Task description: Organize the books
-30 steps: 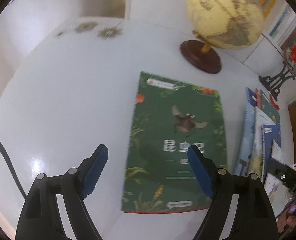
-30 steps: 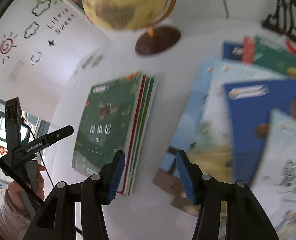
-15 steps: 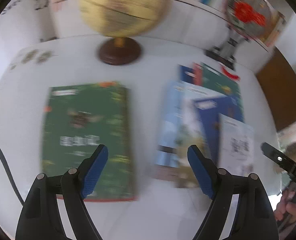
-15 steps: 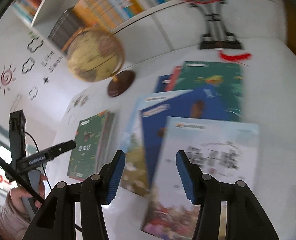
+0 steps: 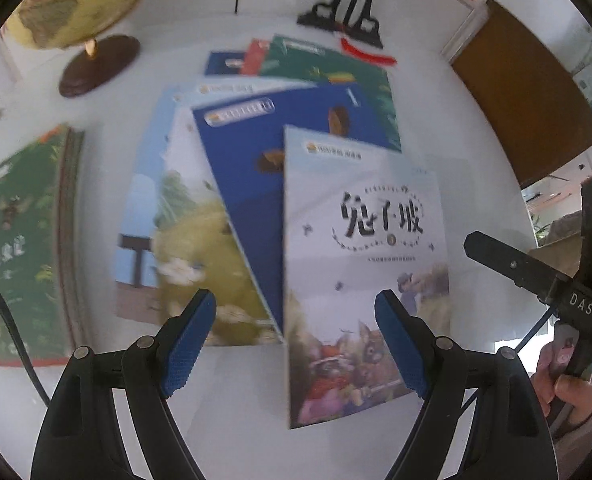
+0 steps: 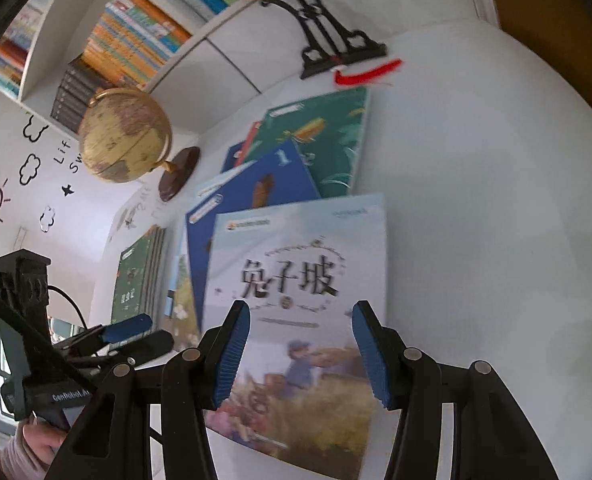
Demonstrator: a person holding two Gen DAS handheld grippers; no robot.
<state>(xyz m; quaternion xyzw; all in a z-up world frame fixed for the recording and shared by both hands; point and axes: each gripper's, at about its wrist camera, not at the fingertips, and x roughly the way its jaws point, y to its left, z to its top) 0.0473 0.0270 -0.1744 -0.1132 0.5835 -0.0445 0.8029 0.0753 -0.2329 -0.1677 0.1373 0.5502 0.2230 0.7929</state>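
On your far left, a stack of green books (image 5: 19,240) lies squared up on the white tabletop (image 5: 235,408), with the globe (image 5: 75,0) behind it. Moving right, a loose fan of books overlaps: a pale landscape book (image 5: 183,248) at the bottom, a blue book (image 5: 247,168) over it, and a green book (image 5: 336,76) behind. On top lies the pale rabbit book (image 5: 360,264). Your left tongs (image 5: 300,344) hover open above its lower left edge, gripping nothing. Your right tongs (image 6: 302,354) hang over the same cover, jaws apart and empty. A black stand (image 5: 348,20) sits at the back right.
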